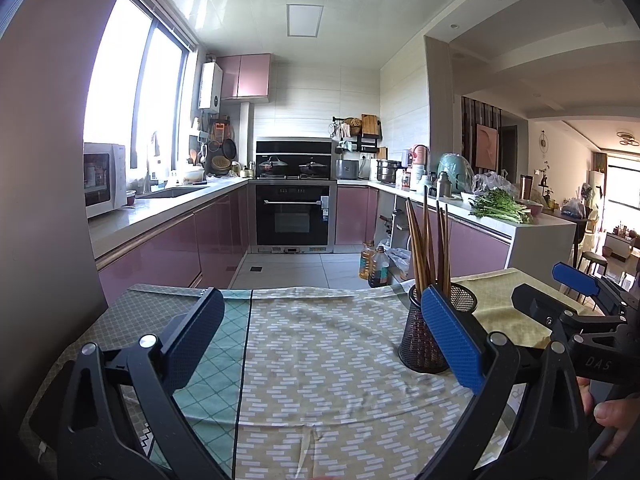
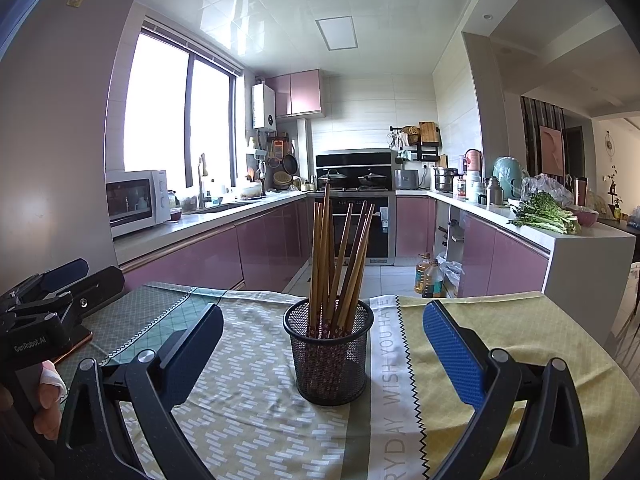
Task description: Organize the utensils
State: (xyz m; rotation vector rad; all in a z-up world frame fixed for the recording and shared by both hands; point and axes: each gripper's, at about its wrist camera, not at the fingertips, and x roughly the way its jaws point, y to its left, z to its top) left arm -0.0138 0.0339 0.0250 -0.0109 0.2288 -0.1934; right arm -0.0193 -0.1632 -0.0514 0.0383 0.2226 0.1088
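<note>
Chopsticks (image 2: 340,264) stand bundled in a black mesh holder (image 2: 327,356), which sits upright on the patterned cloth (image 2: 256,420) covering the desk (image 2: 568,356); their tips fan outward above the rim, some leaning left, some right. Right tongs (image 2: 320,354) face the holder directly, fingers spread wide apart and empty, the holder lying between and slightly beyond them. Left tongs (image 1: 316,340) are likewise apart and empty, pointed at bare cloth, with the holder just beside their right finger; the right tongs (image 1: 576,284) appear at the far right of that view, a hand (image 1: 612,416) gripping the handle. No loose utensils show on the cloth, so the sorting appears complete or nearly so.

Hazards, as judged: the holder is light mesh, tall in its load and top-heavy; a finger brushing the leaning chopsticks could tip it over and spill them across the desk; the cloth is wrinkled and loose, so a tong dragging on it could pull the holder along or topple it; a grip closing on the fanned tips rather than the shafts could scissor them apart; the two tongs work close together and may collide beside the holder.
</note>
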